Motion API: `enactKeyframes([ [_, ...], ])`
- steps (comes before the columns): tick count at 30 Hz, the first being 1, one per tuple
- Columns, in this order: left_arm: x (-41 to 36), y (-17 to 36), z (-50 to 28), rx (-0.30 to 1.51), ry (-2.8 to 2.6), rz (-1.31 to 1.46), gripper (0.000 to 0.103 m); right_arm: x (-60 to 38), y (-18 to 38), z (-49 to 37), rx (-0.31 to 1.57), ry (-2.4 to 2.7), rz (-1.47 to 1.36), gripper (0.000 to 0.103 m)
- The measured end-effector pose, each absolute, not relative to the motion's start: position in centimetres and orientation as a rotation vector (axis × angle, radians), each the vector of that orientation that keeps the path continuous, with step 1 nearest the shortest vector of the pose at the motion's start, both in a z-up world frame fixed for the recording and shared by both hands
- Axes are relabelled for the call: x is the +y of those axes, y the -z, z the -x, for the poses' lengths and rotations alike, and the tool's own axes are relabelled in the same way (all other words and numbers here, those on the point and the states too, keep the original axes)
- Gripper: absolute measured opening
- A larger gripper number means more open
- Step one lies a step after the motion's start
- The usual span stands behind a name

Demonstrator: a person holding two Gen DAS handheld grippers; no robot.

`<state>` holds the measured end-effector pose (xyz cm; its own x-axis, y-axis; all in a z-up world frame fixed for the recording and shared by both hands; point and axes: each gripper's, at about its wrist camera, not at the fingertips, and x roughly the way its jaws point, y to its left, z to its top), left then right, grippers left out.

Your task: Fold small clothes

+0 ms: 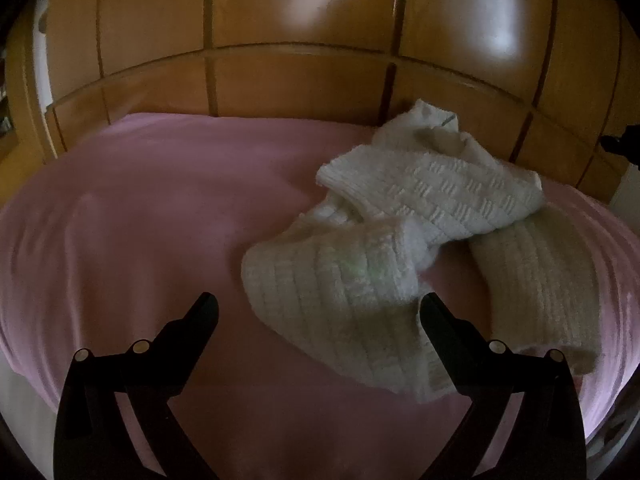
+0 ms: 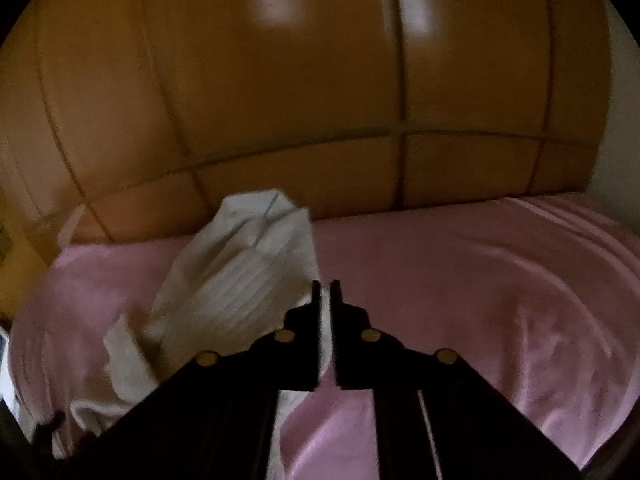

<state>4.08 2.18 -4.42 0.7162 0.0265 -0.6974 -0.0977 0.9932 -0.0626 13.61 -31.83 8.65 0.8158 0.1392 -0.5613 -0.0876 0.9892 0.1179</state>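
A white knitted garment [image 1: 404,232] lies crumpled on the pink bed sheet [image 1: 132,216], right of centre in the left wrist view. My left gripper [image 1: 320,308] is open just above the sheet, its right finger over the garment's near edge. My right gripper [image 2: 326,286] is shut on a fold of the same white garment [image 2: 240,276], which hangs up from the sheet to the left of its fingers. White cloth shows between the closed fingers.
A wooden panelled headboard [image 1: 304,80] runs along the far side of the bed; it also fills the back of the right wrist view [image 2: 300,120]. Wrinkled pink sheet [image 2: 500,300] spreads to the right of the right gripper.
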Motion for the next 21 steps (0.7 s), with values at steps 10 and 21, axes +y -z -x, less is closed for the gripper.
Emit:
enactKeyframes([
  [10,1.2,4.4,-5.1,0.750,-0.035,0.045,0.098,-13.3,-2.5,-15.6,0.807,-0.644,0.237,0.063],
  [21,5.3,5.8,-9.9,0.807,-0.078,0.118,0.006,-26.1,-8.3,-15.2,0.619,-0.262,0.134,0.005],
])
